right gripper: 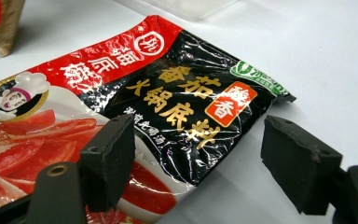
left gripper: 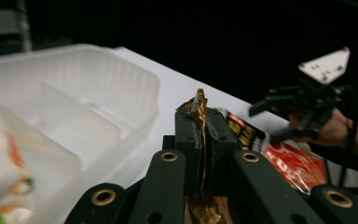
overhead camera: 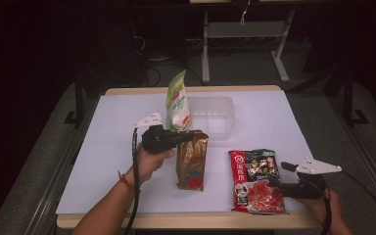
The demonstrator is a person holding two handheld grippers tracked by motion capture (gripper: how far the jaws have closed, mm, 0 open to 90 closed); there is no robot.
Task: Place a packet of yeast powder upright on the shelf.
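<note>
Left claw (left gripper: 200, 140) pinched shut on gold foil pouch's (overhead camera: 192, 159) top seam

Crinkly, soft, likely light; seam's the best hold. Right claw (right gripper: 200, 163) gapes wide over the hotpot base packet (right gripper: 135, 98), holding nothing.

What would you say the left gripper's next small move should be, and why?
Probably carry the gold packet up and toward the clear tray: the left gripper is shut on its top edge, and the tray lies just behind it.

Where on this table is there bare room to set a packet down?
Bare: the left strip beside the left gripper, the right side past the clear tray, and inside the tray. Crowded: the centre, with the white-green bag, the gold bag and the red packet by the right gripper.
</note>
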